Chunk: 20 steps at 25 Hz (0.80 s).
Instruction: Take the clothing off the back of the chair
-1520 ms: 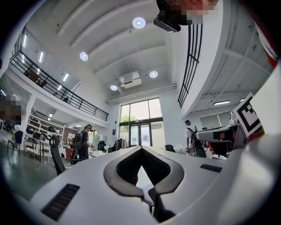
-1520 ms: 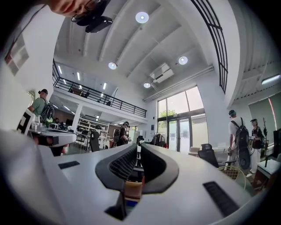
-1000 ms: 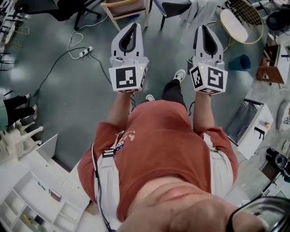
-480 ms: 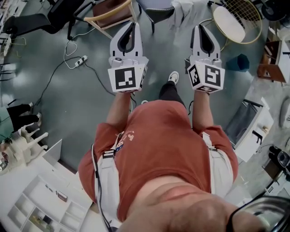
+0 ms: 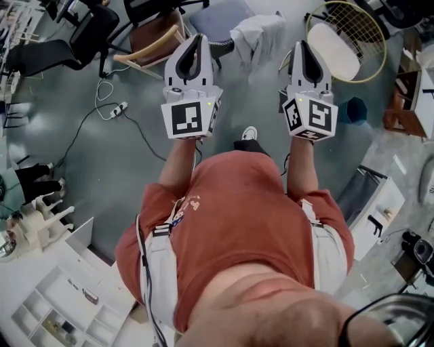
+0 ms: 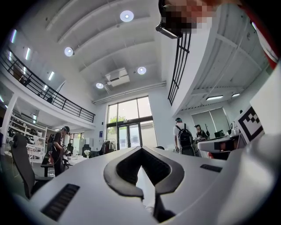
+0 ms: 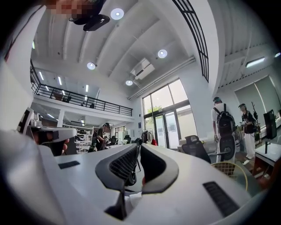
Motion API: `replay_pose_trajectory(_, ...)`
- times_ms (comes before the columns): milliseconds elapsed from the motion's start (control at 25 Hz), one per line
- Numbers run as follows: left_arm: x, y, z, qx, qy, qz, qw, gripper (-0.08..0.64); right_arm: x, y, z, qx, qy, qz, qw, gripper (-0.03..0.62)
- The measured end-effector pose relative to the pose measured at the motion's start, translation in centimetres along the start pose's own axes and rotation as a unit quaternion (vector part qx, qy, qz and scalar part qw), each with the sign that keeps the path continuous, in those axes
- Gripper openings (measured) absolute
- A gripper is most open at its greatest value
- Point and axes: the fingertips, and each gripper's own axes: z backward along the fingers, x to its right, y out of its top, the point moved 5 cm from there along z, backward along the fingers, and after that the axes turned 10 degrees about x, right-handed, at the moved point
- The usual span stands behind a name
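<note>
Left gripper [image 5: 197,39] and right gripper [image 5: 303,45] were closed, empty; the clothing [image 5: 256,32] on the chair [image 5: 218,15], top centre, looked light and limp, best pinched at a fold.

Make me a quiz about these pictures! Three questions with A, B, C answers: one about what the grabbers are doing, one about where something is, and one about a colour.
1. How do the jaws of the left gripper and the right gripper stand?
A. Both together, holding nothing
B. Both wide apart
C. Both clamped on cloth

2. Where is the white clothing?
A. Between the left gripper's jaws
B. Draped on the chair ahead of the grippers
C. Over the person's shoulder

3. What colour is the person's shirt?
A. Blue
B. Yellow
C. Reddish-orange

Answers:
1. A, since each gripper view shows its jaw tips meeting with nothing between them.
2. B, since the head view shows the clothing hanging on the chair beyond both grippers.
3. C, since the head view shows a reddish-orange shirt below the arms.
</note>
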Motion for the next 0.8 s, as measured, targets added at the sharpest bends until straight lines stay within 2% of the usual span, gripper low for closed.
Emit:
replay_pose_trajectory(360,3.9,-1.8,-5.8,0.006,0.007,-0.009,0.9999,0.014,6.0,-1.1,-4.2,0.002,0.021,-0.007,1.000,0.038)
replay_pose_trajectory(560,4.7,-2.8,-6.7,0.000,0.011,-0.010,0.9999,0.014,7.0,-1.9,-5.1,0.003,0.029,-0.010,1.000,0.038)
replay_pose_trajectory(800,3.6,-4.0,-6.7,0.003,0.007,-0.006,1.0000,0.014,6.0,-3.3,-5.6,-0.004,0.029,-0.005,1.000,0.038)
